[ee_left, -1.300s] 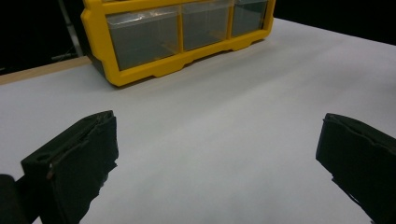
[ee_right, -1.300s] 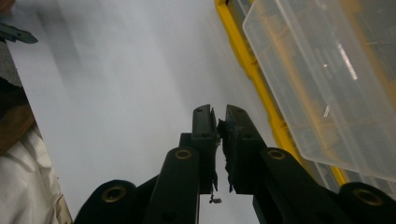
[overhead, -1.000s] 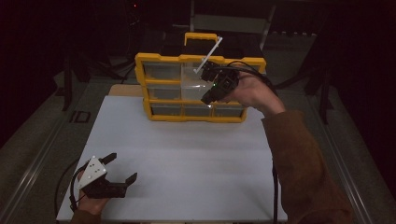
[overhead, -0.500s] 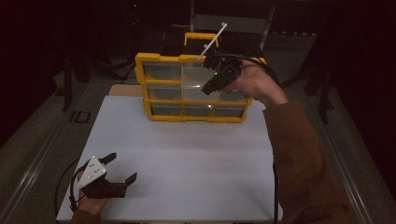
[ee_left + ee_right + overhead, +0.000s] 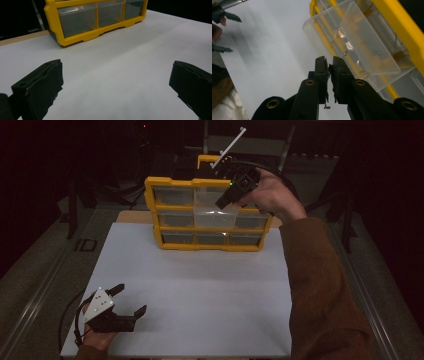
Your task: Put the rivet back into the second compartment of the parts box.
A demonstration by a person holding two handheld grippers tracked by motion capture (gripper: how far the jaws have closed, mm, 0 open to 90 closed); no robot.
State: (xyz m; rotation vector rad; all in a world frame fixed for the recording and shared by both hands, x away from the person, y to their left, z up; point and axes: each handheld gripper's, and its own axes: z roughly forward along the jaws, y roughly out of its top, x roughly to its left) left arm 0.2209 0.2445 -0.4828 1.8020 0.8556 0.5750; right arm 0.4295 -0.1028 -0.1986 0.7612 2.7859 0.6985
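A yellow organizer [image 5: 172, 182] with clear drawers stands at the back of the white table [image 5: 200, 295]. One clear drawer [image 5: 210, 212] in its middle column is pulled out. My right gripper [image 5: 221, 204] hangs above that drawer, pointing down and to the left. In the right gripper view its jaws [image 5: 328, 62] are shut, with nothing I can make out between them, and the open drawer [image 5: 362, 47] lies just to their right. My left gripper [image 5: 131, 298] rests at the front left, open and holding nothing. The left gripper view has its wide jaws [image 5: 117, 80] facing the organizer [image 5: 75, 40].
A wooden board edge [image 5: 130, 217] shows under the white sheet at the back left. Metal rails [image 5: 45, 290] run along both sides of the table. The surroundings are dark. The other hand's gripper [image 5: 224, 15] sits far off in the right gripper view.
My right gripper has risen and drawn back from the pulled-out drawer, jaws still shut. The left gripper has stayed put.
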